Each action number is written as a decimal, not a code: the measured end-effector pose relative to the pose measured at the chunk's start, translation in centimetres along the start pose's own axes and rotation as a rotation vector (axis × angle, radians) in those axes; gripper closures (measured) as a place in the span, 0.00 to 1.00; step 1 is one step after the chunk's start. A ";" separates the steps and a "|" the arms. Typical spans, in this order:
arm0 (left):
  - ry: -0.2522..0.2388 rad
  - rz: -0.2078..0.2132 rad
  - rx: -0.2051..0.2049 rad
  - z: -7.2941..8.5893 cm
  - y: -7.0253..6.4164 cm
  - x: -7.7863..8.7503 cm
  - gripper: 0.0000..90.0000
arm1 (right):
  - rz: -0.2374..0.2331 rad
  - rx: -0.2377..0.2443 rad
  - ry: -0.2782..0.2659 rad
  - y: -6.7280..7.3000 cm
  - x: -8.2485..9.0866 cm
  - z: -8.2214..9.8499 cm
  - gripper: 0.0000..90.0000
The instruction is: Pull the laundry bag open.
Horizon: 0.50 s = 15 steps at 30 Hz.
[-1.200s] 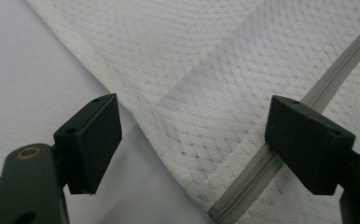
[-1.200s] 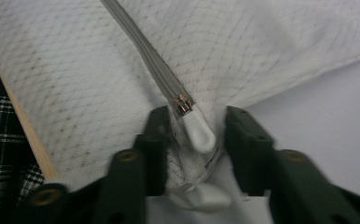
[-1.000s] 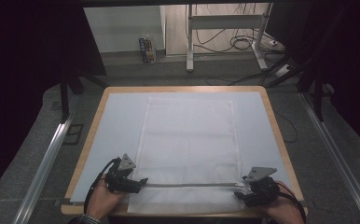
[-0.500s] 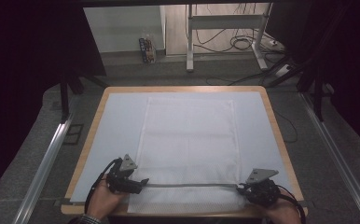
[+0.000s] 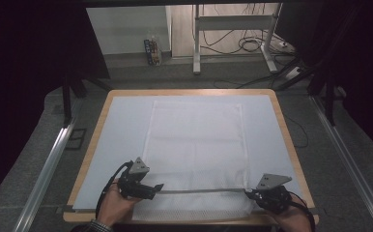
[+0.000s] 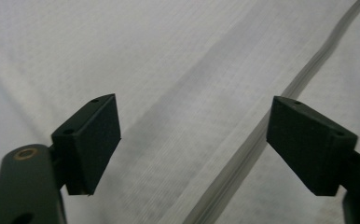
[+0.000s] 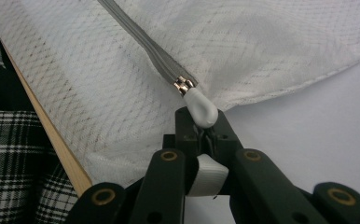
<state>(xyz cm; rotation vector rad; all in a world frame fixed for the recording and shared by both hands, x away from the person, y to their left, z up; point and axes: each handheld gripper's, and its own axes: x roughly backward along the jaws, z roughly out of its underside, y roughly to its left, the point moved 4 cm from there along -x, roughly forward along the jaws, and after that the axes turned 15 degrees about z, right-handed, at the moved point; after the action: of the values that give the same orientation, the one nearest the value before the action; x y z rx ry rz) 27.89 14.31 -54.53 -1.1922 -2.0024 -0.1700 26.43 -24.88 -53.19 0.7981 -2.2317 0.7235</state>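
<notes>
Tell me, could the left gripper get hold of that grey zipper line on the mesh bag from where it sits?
Probably yes. The left gripper is open right over the mesh bag, and the zipper runs between its fingers with nothing lying across it.

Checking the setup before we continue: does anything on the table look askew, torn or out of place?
Nothing stands out. The white mesh bag lies flat and square on the table, zipper straight; the right gripper pinches its pull, the left gripper is open.

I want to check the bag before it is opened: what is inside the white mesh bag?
Nothing distinct shows through the white mesh bag; it lies flat on the table. The mesh blurs any thin content, so emptiness is uncertain.
</notes>
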 end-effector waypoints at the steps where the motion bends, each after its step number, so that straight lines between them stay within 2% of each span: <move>1: -0.030 0.049 -0.003 -0.8 -0.5 -0.2 0.17 | 0.004 0.002 -0.003 0.1 0.1 -0.1 0.94; 2: -0.030 0.049 -0.003 -0.8 -0.5 -0.2 0.15 | 0.004 0.002 -0.003 0.1 0.1 -0.1 0.94; 5: -0.064 0.115 -0.022 -2.3 -1.4 -0.7 0.11 | 0.005 0.005 -0.009 0.2 0.2 -0.2 0.94; 6: -0.062 0.134 -0.047 -3.3 -2.1 -1.4 0.11 | 0.008 0.007 -0.009 0.2 0.2 -0.2 0.94; 7: -0.062 0.134 -0.047 -3.3 -2.1 -1.4 0.11 | 0.008 0.007 -0.009 0.2 0.2 -0.2 0.94; 10: -0.047 0.149 -0.096 -4.5 -3.1 -2.6 0.11 | 0.002 0.005 -0.007 0.1 0.2 -0.3 0.94; 11: -0.044 0.162 -0.127 -5.3 -3.7 -3.5 0.10 | 0.002 0.003 -0.007 0.1 0.2 -0.3 0.94; 13: -0.042 0.174 -0.137 -5.6 -4.1 -4.0 0.10 | 0.001 0.003 -0.006 0.1 0.2 -0.3 0.94; 15: -0.051 0.205 -0.157 -6.9 -4.8 -5.2 0.08 | -0.006 -0.006 -0.003 0.1 0.2 -0.3 0.94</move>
<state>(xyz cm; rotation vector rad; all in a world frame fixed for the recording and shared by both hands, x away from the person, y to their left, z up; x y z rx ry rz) 29.27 4.80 -52.11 -1.5066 -1.9232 -0.1990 26.35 -24.68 -52.94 0.8031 -2.2318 0.7134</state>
